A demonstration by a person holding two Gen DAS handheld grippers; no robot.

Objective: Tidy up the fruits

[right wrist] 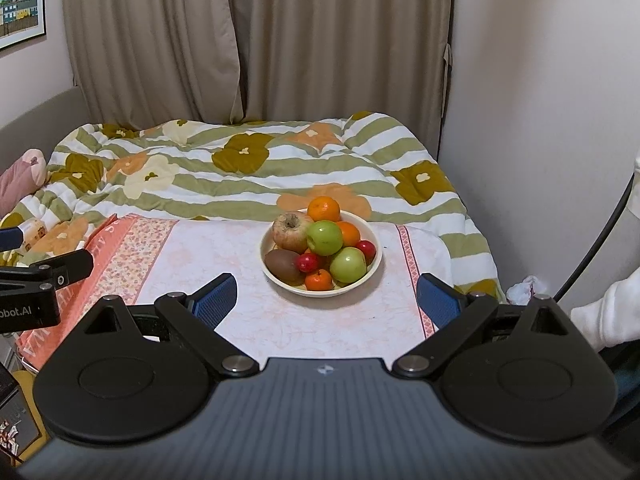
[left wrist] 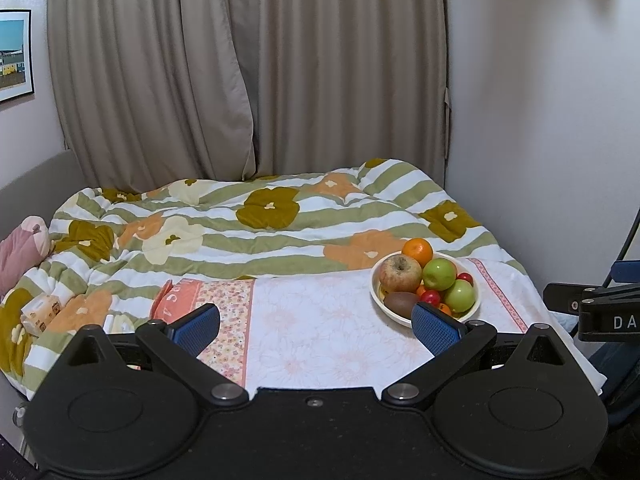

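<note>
The bowl [right wrist: 372, 268] of fruit sits on a pink floral cloth [right wrist: 280, 320] spread on the bed, heaped with a russet apple [right wrist: 291, 231], two green apples, oranges, a kiwi [right wrist: 283, 265] and small red fruits. Nothing lies outside the bowl, so the job looks either unstarted or finished; I cannot tell which. The right hand-held gripper [right wrist: 325, 300] hangs near the bowl, jaws wide and empty. The left hand-held gripper [left wrist: 316, 326], left of the bowl, is equally spread and empty. Any next pick calls for lifting a top fruit without toppling the heap.

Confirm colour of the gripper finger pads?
Blue, with a fine textured grid, on black arms. Clearest in the right wrist view on the right gripper pads.
</note>
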